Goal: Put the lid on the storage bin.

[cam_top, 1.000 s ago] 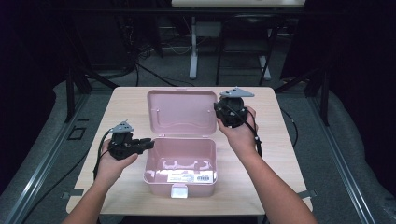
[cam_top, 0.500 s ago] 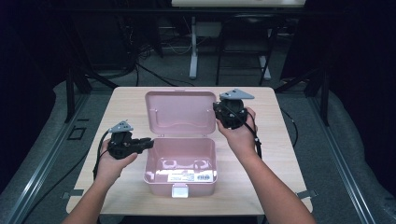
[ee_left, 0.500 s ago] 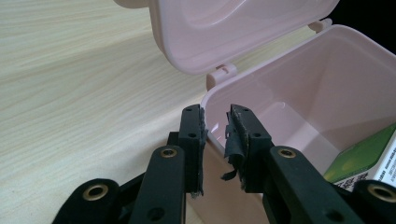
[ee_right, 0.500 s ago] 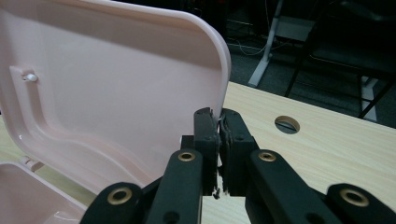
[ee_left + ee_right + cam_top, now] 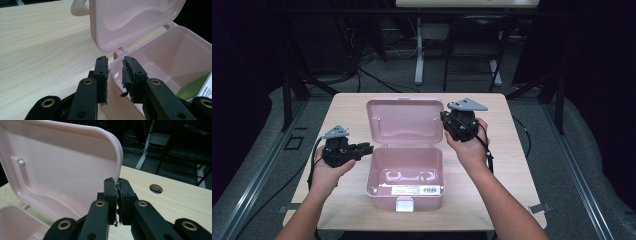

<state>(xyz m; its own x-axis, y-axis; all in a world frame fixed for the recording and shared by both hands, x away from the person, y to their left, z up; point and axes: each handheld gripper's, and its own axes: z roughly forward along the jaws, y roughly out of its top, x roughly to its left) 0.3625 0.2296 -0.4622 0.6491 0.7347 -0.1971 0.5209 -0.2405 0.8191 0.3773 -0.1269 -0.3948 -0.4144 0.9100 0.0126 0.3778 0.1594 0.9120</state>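
The fingers of the right gripper (image 5: 117, 181) are closed on the right edge of the lid (image 5: 62, 170), which is pinched thinly between their tips. The fingers of the left gripper (image 5: 115, 60) stand parted astride the left wall of the pink box (image 5: 155, 57), close to the rear hinge corner. One finger is outside the wall and one inside, and the pads do not appear to be pressed on it.

The lid is held raised to about upright behind the box, so the opening is judged to be done. The front latch (image 5: 404, 204) is seen undone, hanging at the near wall. The box sits at the middle of the surface (image 5: 512, 165), between the two hands. Inside it, a green and white packet (image 5: 197, 87) is seen lying against the near wall; little else can be made out on the floor of the box.

What is left cannot be read with certainty. Either the contents are to be taken out or the lid is to be lowered again, and for both the lid must be released by the right gripper or guided down by it.
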